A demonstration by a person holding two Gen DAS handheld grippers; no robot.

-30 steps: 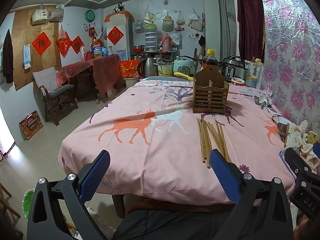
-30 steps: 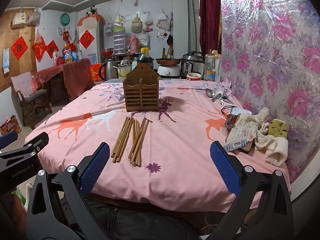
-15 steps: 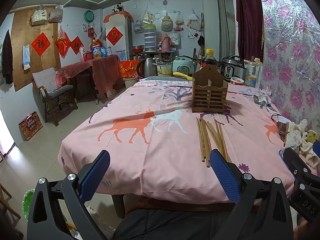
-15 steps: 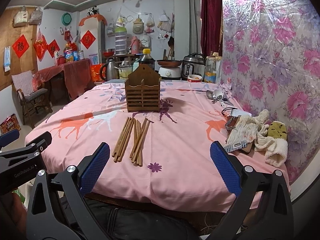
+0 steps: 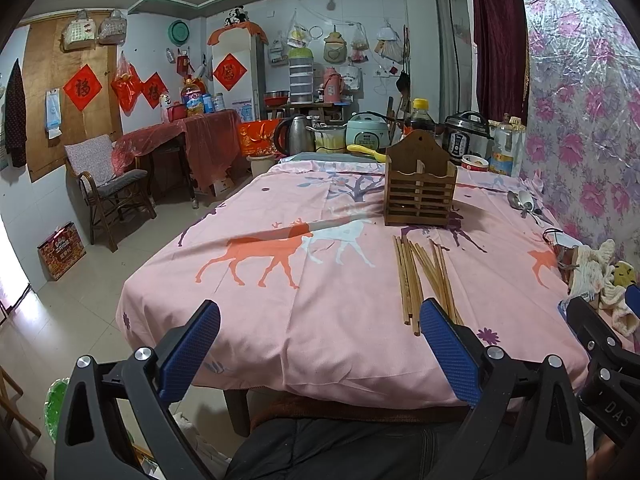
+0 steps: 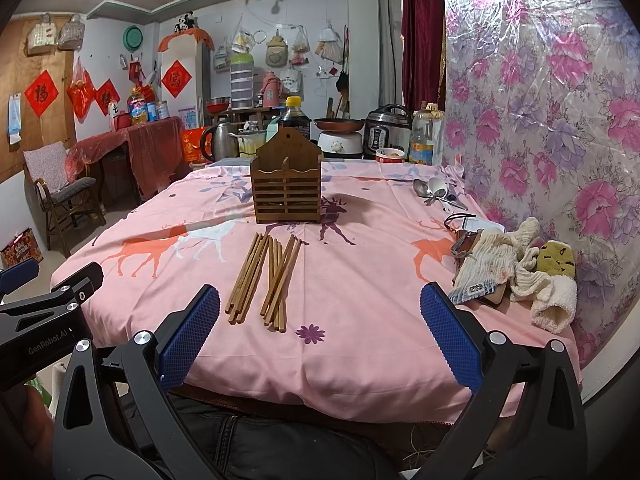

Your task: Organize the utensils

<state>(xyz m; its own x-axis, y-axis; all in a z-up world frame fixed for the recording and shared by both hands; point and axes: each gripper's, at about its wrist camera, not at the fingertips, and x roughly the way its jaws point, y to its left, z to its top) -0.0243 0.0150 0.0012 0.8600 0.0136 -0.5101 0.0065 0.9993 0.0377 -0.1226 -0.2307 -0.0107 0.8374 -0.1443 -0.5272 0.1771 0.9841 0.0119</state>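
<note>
Pink cloth (image 6: 360, 280) with a deer print covers the table, and on it lie the wooden chopsticks (image 6: 264, 280) in two loose bundles, side by side, their near ends toward the table's front edge. Behind them, close but apart, stands the slatted wooden holder (image 6: 286, 182), upright, with a peaked back and a divider making two compartments; nothing shows above its rim. Spoons (image 6: 434, 194) lie at the far right of the cloth, well apart from the holder, near the flowered wall. A heap of cream rags (image 6: 516, 268) sits at the right edge.

Both grippers hang in front of the table's near edge, over the person's dark lap. The left gripper (image 5: 320, 344) has its blue pads spread wide and holds nothing; in its view the chopsticks (image 5: 424, 276) run down toward its right pad and the holder (image 5: 420, 184) stands beyond them. The right gripper (image 6: 320, 338) is likewise spread wide and empty, and the chopsticks' near ends lie just beyond the gap between its pads
</note>
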